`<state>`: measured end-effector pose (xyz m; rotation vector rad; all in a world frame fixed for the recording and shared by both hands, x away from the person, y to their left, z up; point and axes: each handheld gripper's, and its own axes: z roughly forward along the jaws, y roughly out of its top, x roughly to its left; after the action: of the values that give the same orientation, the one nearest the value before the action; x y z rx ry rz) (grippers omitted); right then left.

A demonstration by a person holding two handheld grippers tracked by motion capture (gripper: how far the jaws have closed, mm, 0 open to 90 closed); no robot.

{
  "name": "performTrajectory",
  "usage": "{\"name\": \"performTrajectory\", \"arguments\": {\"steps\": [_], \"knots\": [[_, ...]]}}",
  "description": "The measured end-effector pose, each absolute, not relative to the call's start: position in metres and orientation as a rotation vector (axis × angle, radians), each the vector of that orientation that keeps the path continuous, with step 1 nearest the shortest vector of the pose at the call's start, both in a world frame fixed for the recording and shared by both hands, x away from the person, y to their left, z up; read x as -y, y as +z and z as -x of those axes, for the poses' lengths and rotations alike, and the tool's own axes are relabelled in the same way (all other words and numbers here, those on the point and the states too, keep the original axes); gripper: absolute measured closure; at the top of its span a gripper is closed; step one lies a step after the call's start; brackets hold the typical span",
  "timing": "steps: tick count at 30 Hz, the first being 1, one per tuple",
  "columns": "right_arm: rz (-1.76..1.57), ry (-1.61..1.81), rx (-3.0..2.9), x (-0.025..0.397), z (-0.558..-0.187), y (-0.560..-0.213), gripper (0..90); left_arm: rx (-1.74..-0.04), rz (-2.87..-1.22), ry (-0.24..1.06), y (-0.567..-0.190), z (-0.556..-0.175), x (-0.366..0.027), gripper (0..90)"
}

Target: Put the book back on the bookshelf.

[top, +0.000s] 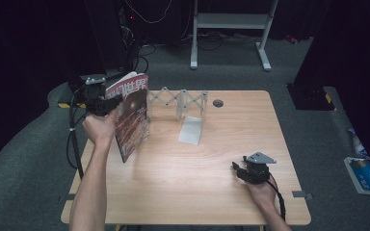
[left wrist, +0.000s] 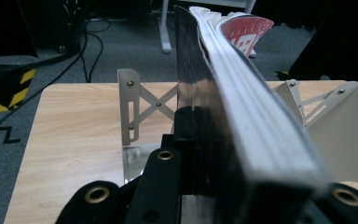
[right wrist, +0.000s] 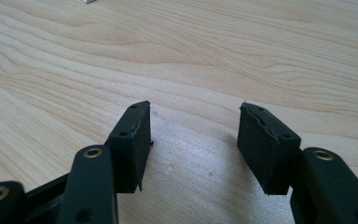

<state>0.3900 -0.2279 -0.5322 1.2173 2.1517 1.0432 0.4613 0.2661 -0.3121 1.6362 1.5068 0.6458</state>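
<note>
1. The left hand-held gripper pinches a magazine by one edge, holding it upright above the counter's left side, just beside the expanding metal rack.
2. In the left gripper view the magazine fans open above the jaws; loose pages could catch a rack divider and crumple.
3. The edge grip is narrow, so the glossy cover may well slip or sag sideways.
4. A misjudged lowering could push the light rack along the counter.
5. The right hand-held gripper, jaws spread and empty, rests near the counter's front right, too far to steady anything.
</note>
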Motion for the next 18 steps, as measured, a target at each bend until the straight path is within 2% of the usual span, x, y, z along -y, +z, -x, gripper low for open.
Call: {"name": "performTrajectory", "arguments": {"steps": [18], "knots": [[-1.221, 1.045, -2.149, 0.228, -0.39, -0.532, 44.3, -1.524, -1.544, 0.689, -0.321, -0.478, -0.265, 83.2]]}}
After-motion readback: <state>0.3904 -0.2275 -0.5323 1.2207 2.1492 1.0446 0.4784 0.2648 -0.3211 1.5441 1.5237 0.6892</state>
